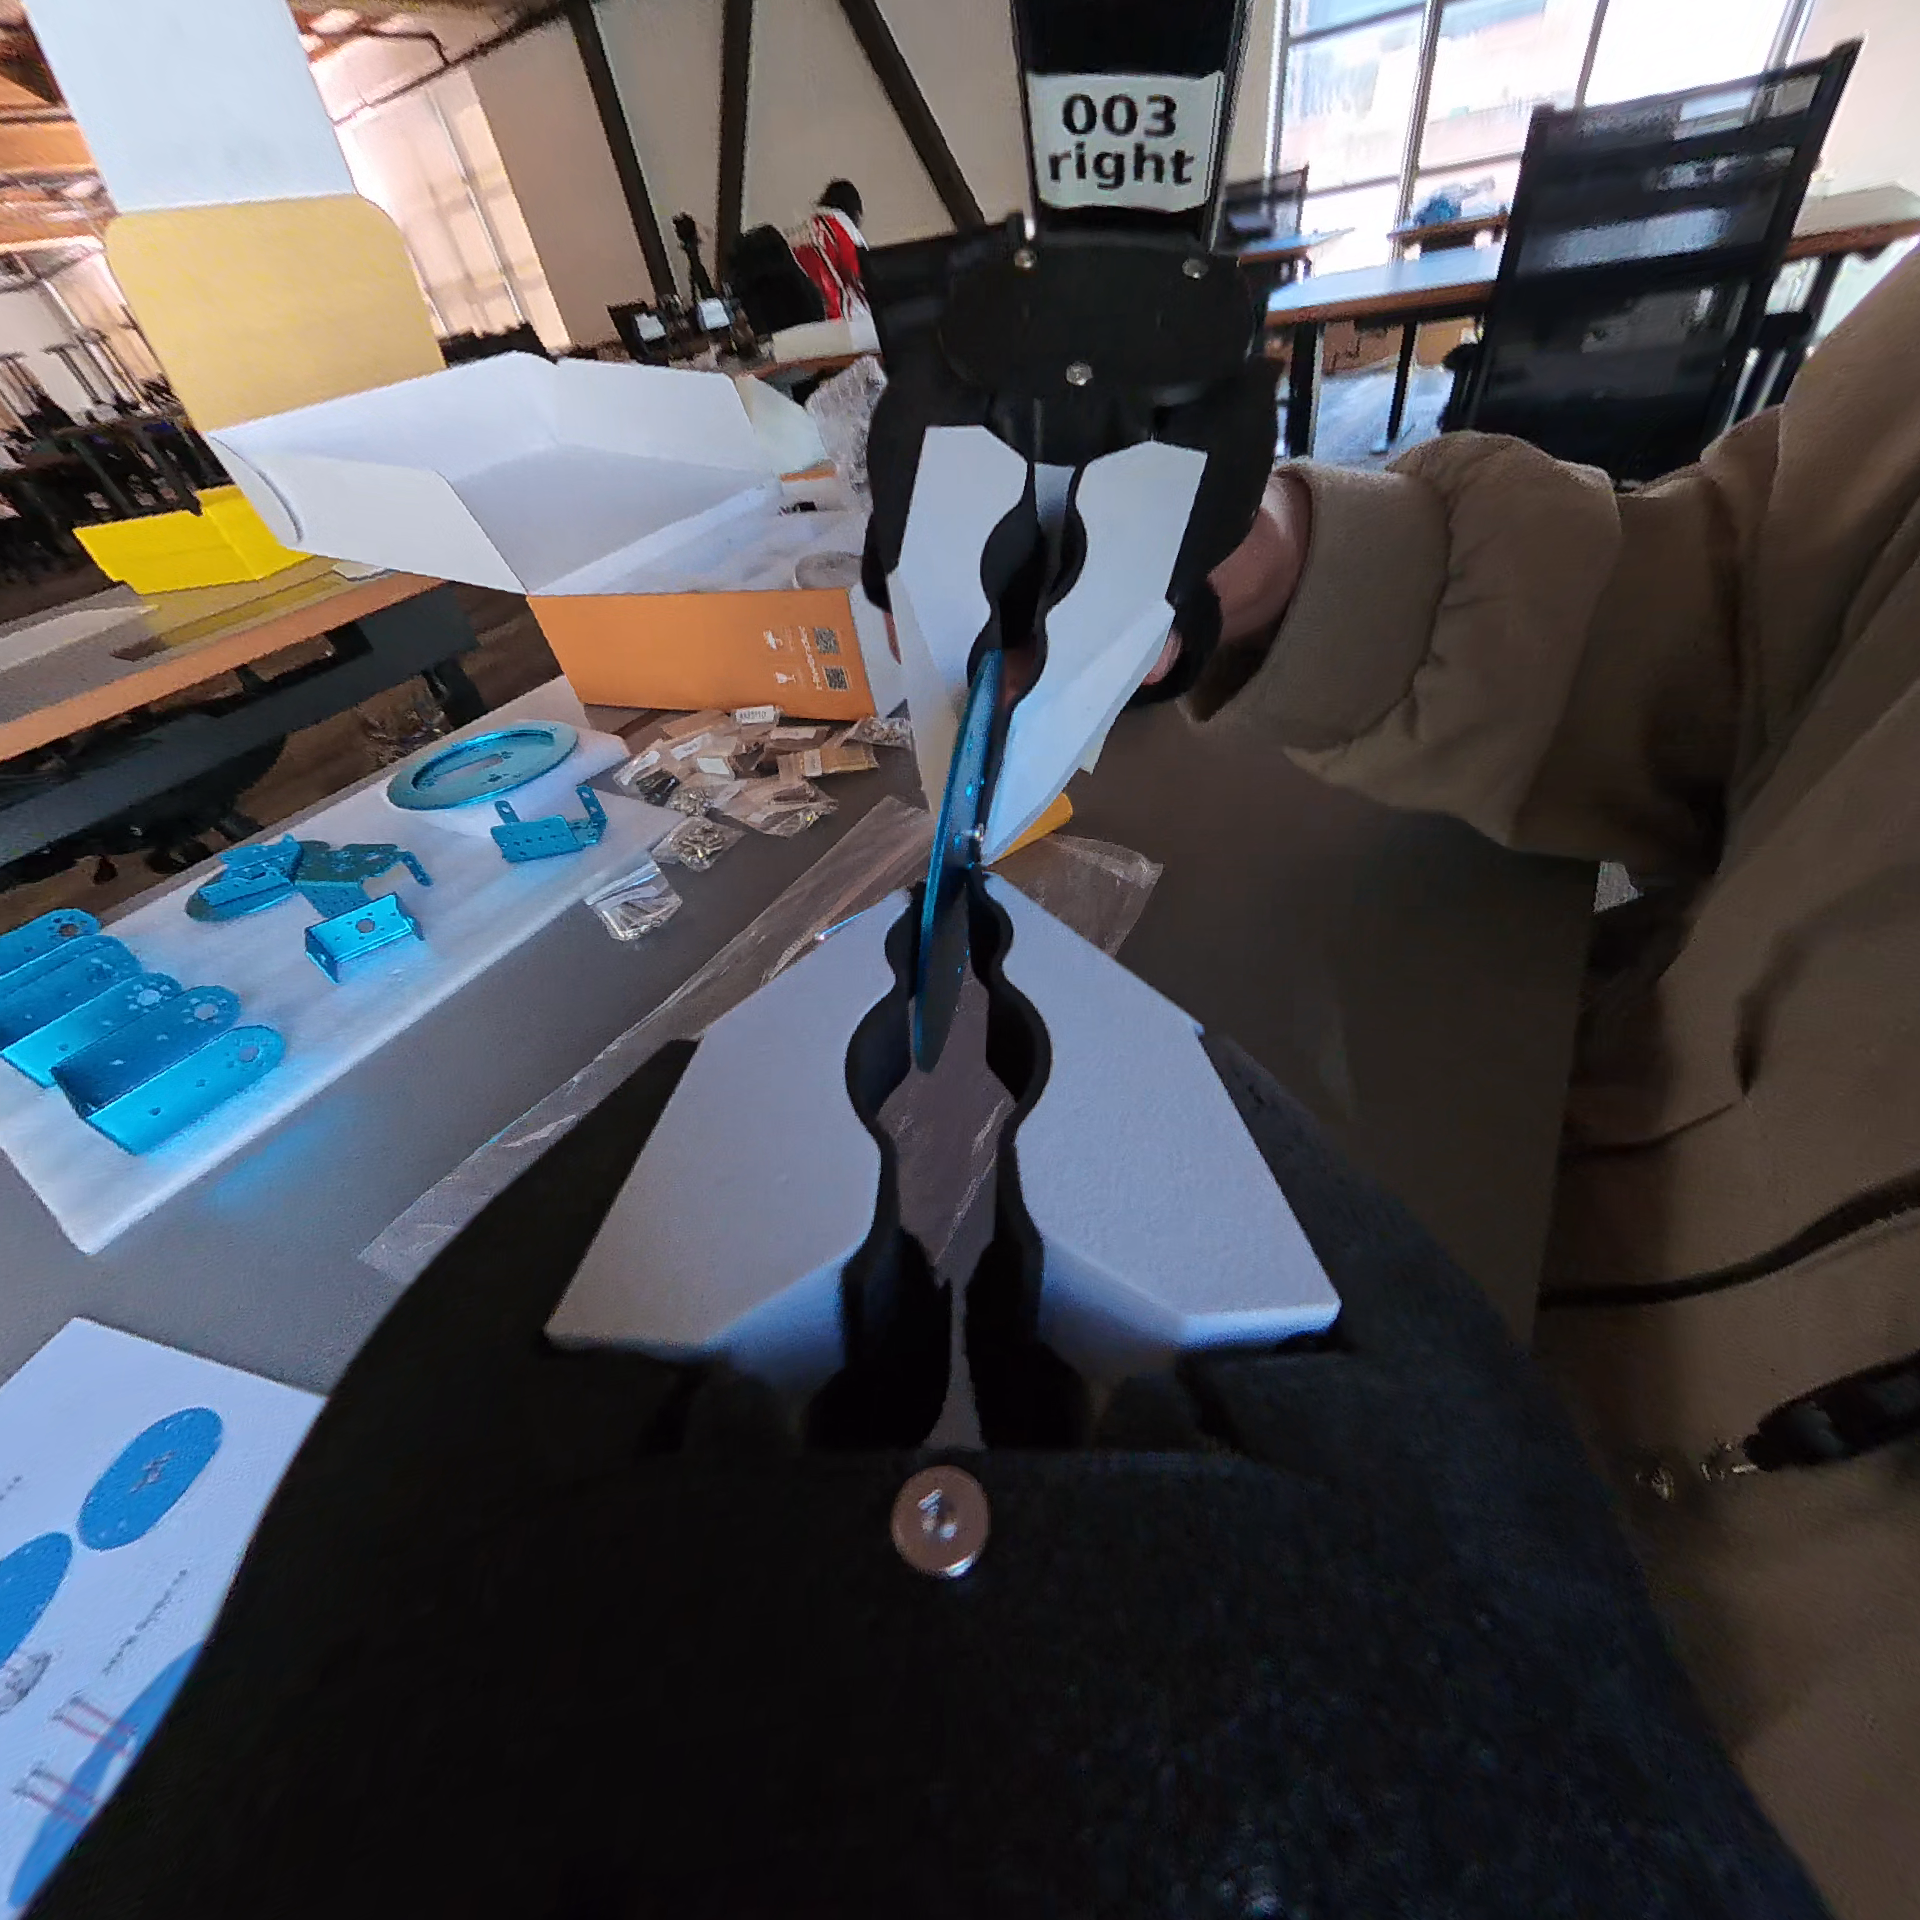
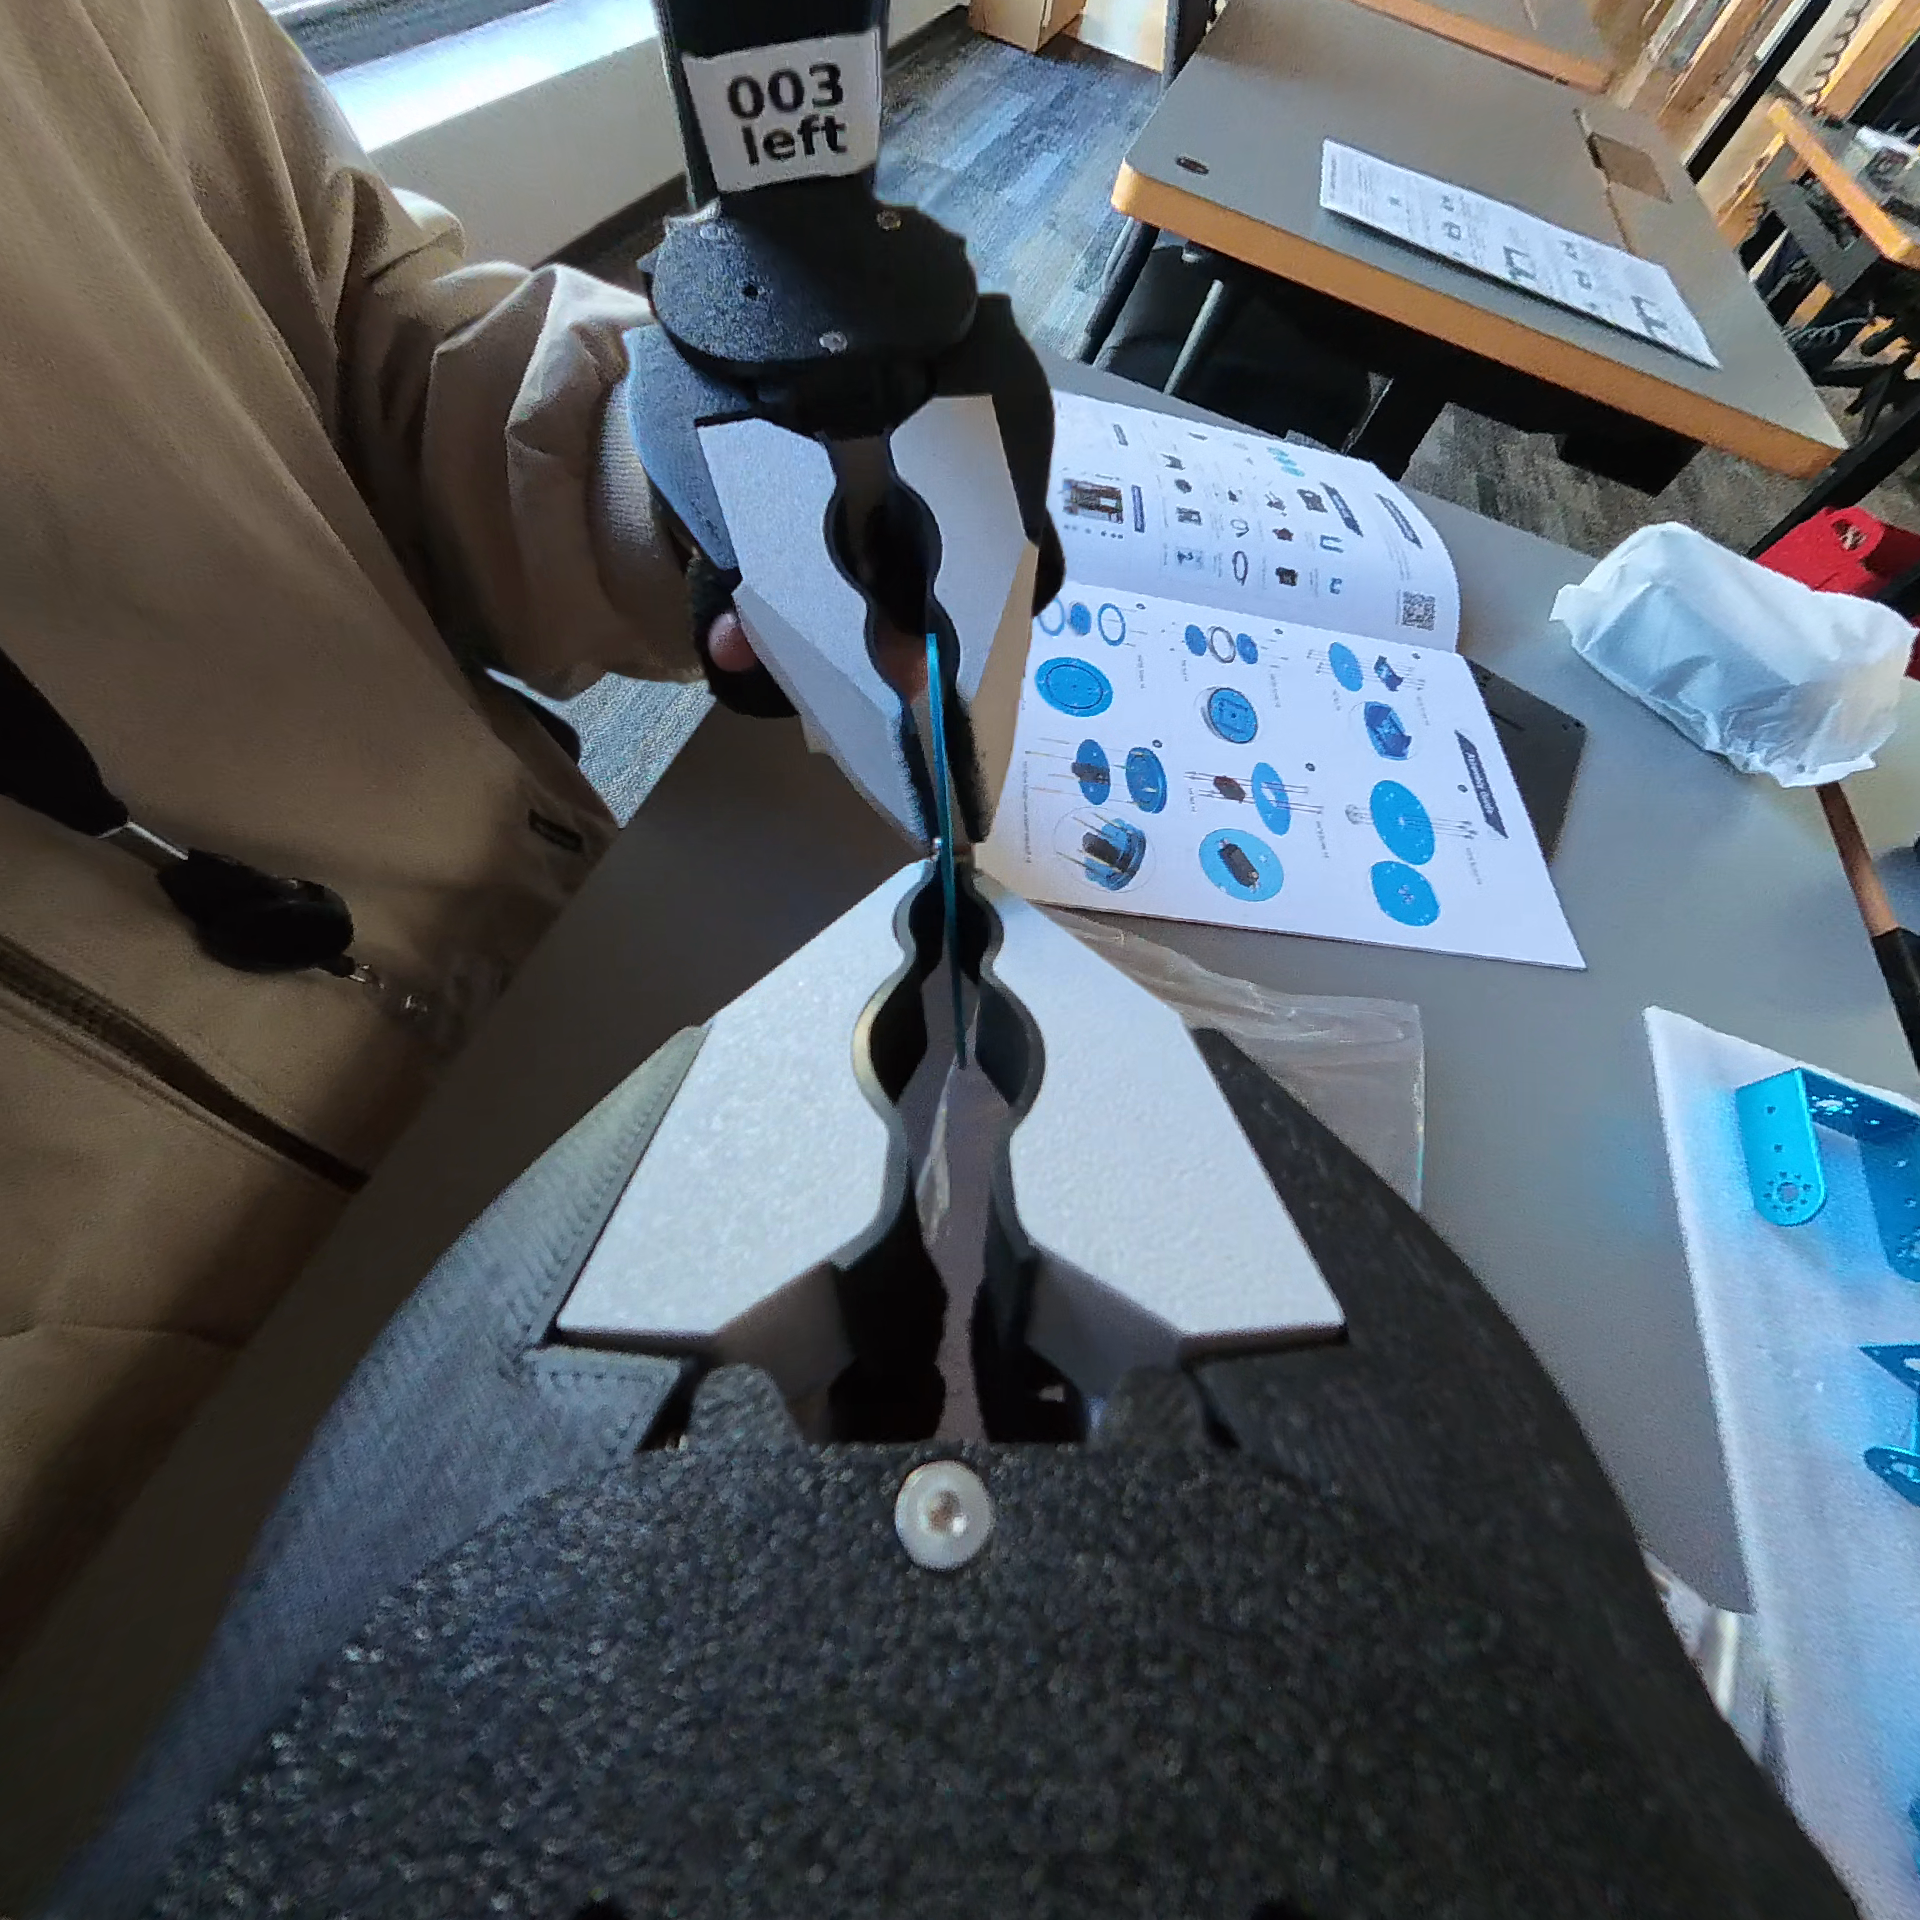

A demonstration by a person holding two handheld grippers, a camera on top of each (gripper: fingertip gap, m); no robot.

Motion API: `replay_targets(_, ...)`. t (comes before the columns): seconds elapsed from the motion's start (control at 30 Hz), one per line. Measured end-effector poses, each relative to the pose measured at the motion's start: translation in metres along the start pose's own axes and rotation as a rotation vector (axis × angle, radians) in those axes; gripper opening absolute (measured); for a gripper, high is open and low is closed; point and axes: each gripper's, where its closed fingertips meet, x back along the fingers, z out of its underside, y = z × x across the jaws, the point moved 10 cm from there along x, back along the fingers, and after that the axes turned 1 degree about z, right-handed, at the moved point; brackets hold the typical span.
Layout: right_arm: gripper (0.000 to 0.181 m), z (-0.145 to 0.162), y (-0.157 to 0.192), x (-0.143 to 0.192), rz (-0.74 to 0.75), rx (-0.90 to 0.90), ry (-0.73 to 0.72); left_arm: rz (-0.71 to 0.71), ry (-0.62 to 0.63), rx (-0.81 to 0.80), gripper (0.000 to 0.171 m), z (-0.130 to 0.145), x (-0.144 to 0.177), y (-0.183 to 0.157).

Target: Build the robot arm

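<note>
The left gripper point(image 1: 951, 914) and the right gripper point(image 2: 951, 894) are closed tip to tip on opposite edges of one thin blue disc point(image 1: 956, 831), held edge-on in the air above the grey table point(image 2: 1621, 997). The disc is judged light, rigid and slick, best pinched at its rim. It is seen as anodised blue metal with a small screw near the middle. At ten o'clock in the left view, blue brackets point(image 1: 135, 1049) lie on white foam point(image 1: 343, 1049); at one o'clock in the right view, an open manual point(image 2: 1278, 727) is spread.

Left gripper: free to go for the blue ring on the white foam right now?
Probably not. The left gripper is shut on the blue disc, shared with the right gripper; the blue ring lies unobstructed.
</note>
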Motion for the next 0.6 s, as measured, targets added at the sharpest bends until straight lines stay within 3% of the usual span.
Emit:
replay_targets(0.33, 0.000, -0.001, 0.010, -0.009, -0.112, -0.004, 0.025, 0.096, -0.017, 0.047, 0.006, 0.008, 0.002, -0.014)
replay_targets(0.6, 0.000, 0.002, 0.015, -0.017, -0.094, 0.064, 0.108, 0.152, -0.002, 0.162, 0.006, 0.021, 0.001, -0.010)
